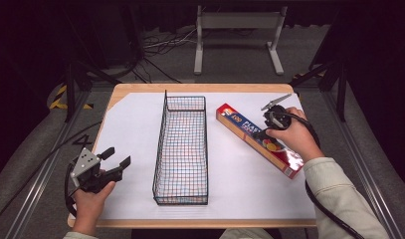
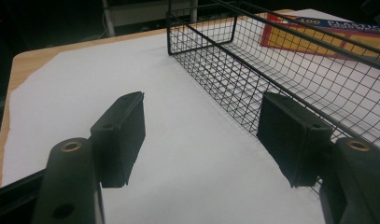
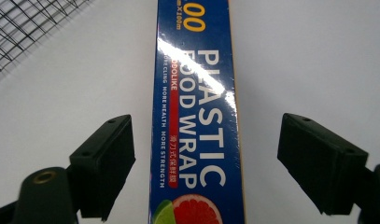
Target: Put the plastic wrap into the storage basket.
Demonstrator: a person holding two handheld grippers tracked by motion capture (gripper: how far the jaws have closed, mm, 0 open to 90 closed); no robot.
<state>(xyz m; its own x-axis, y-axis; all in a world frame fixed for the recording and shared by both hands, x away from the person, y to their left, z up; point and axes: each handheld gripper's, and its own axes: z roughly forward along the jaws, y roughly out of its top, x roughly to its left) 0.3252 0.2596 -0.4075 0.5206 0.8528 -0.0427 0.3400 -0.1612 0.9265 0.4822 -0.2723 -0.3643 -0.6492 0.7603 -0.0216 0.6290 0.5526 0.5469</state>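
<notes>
The wrap box (image 1: 259, 140) lies flat on the white sheet (image 1: 130, 124) in the right half of the high view, its long axis running from upper left, near the basket's far end, down to the lower right. In the right gripper view the box (image 3: 197, 116) runs straight up the middle of the frame, lettering reading along its length, so its axis lines up with the gripper's line of sight and its narrow width crosses the gap between the jaws.

The right gripper (image 1: 265, 130) hangs directly over the box's middle stretch, jaws spread wide with one to either side of the box (image 3: 206, 154) and white sheet showing between each pad and the box's long edges; neither pad touches it. By my reading, the coming move is a straight descent and a squeeze across the narrow width, and the alignment already suits that.

The basket (image 1: 181, 149) stands just left of the box, its long axis running up and down the frame, so box and basket sit at an angle to each other; I judge the box would need turning to drop in lengthwise.

The left gripper (image 1: 115, 162) waits at the lower left, well apart from the box, jaws spread on nothing, with the basket's wire wall (image 2: 253, 79) beside its right jaw.
</notes>
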